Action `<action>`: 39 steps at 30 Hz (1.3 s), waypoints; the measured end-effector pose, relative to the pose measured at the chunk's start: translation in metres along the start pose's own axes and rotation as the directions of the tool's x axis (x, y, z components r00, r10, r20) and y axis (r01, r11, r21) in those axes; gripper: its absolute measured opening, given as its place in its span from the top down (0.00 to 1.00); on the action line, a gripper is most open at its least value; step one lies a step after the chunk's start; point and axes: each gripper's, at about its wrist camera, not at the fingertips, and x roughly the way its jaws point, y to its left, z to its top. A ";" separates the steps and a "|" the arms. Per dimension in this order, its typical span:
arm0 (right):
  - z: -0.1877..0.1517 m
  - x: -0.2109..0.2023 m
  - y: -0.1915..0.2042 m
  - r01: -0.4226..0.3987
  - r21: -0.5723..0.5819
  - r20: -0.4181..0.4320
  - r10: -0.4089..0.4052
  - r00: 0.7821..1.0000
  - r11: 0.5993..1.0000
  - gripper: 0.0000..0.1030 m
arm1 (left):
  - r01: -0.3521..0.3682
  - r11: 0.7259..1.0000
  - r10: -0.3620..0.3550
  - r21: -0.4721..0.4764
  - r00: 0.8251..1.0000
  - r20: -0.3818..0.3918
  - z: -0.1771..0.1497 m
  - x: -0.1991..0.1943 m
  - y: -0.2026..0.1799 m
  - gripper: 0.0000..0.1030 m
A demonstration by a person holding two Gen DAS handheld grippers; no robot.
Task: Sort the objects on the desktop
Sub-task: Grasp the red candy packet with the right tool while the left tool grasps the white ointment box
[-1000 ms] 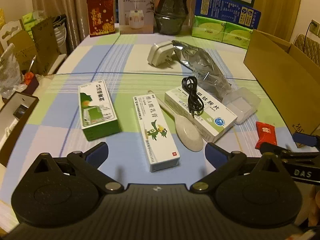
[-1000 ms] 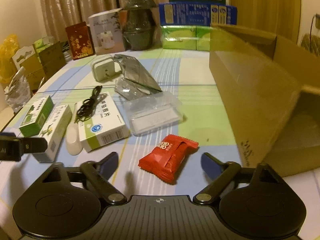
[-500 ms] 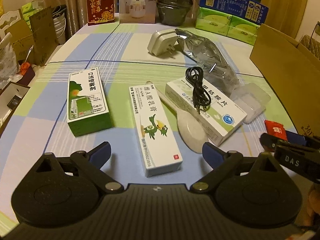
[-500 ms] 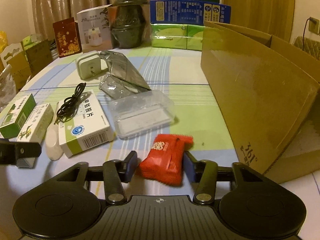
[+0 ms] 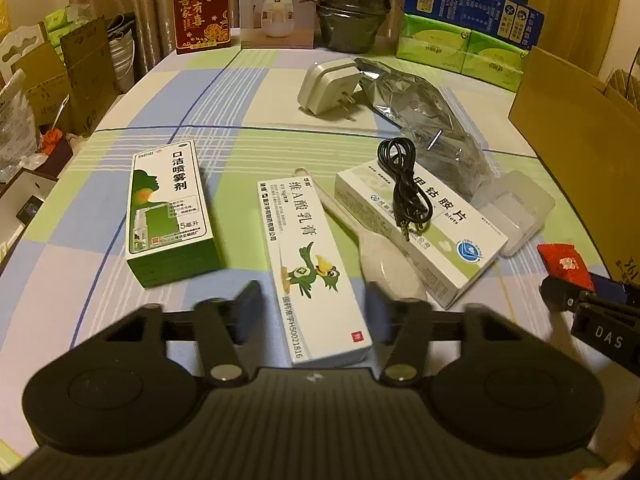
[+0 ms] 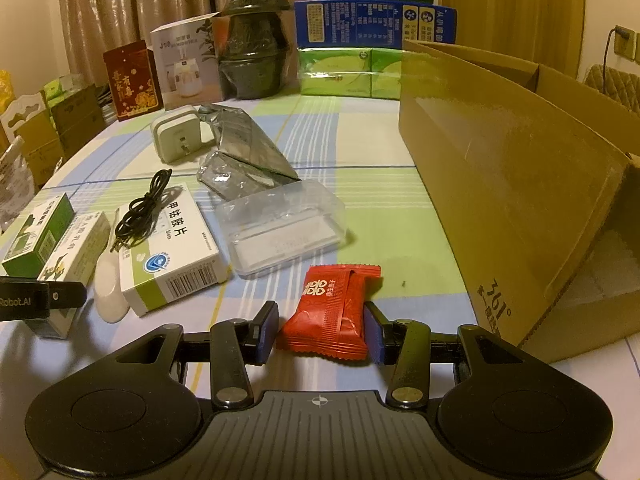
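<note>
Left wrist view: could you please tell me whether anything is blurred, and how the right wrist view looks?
Left wrist view: the left gripper is smeared by motion, the ointment box sharp. Right wrist view: the right gripper and red packet are crisp, with glare on the cardboard box. Both: warm dim light, fisheye bending.

Beige curtains [image 6: 120, 12] behind table; stacked cardboard boxes [image 5: 60, 76] at left; wall socket [image 6: 624, 42] at right.

A green spray box [image 5: 168, 210] reads "口洁喷雾剂" and "15毫升". A white ointment box [image 5: 314, 266] reads "维A酸乳膏" and "H50021816". A tablet box [image 6: 176, 246] reads "甲钴胺片". The humidifier box [image 5: 276, 4] shows "J10". The cardboard box [image 6: 508, 184] shows "361°". The left gripper's finger [image 6: 24, 300] reads "Robot.AI".
</note>
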 end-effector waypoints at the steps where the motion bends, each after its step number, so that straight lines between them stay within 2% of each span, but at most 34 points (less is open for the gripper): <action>1: 0.000 -0.001 0.000 -0.003 -0.002 -0.003 0.003 1.000 1.000 0.59 | -0.002 1.000 0.002 0.004 1.000 -0.001 0.000 0.000 0.000 0.62; 5: -0.005 -0.008 0.002 -0.016 -0.023 -0.019 0.015 1.000 1.000 0.59 | -0.026 1.000 0.026 0.014 1.000 -0.006 -0.004 -0.004 -0.002 0.68; 11: -0.021 -0.032 -0.002 -0.029 -0.035 -0.048 0.027 0.998 0.999 0.59 | -0.024 0.999 0.025 0.049 0.999 -0.032 -0.029 -0.029 -0.020 0.68; 20: -0.042 -0.055 0.001 -0.024 -0.086 -0.047 0.020 0.999 0.996 0.59 | 0.008 0.998 -0.007 0.062 1.000 -0.012 -0.069 -0.065 -0.046 0.68; 24: -0.041 -0.052 -0.002 -0.012 -0.069 -0.042 0.009 0.999 0.998 0.48 | 0.010 0.997 -0.010 0.074 1.000 0.008 -0.071 -0.066 -0.049 0.68; 26: -0.040 -0.050 -0.003 -0.008 -0.057 -0.037 0.006 0.999 0.998 0.47 | 0.002 0.997 -0.004 0.079 1.000 0.021 -0.070 -0.066 -0.049 0.68; 29: -0.040 -0.048 -0.005 -0.005 -0.042 -0.028 0.004 1.000 0.999 0.47 | 0.007 0.998 -0.008 0.056 1.000 0.020 -0.069 -0.062 -0.045 0.64; 37: -0.039 -0.046 -0.004 0.007 -0.042 -0.022 -0.008 1.000 0.999 0.48 | 0.009 0.999 -0.011 0.044 1.000 0.024 -0.061 -0.048 -0.044 0.64; 39: -0.038 -0.046 -0.004 0.013 -0.043 -0.021 -0.013 1.000 0.999 0.55 | 0.005 0.999 -0.006 0.046 1.000 0.020 -0.059 -0.044 -0.045 0.64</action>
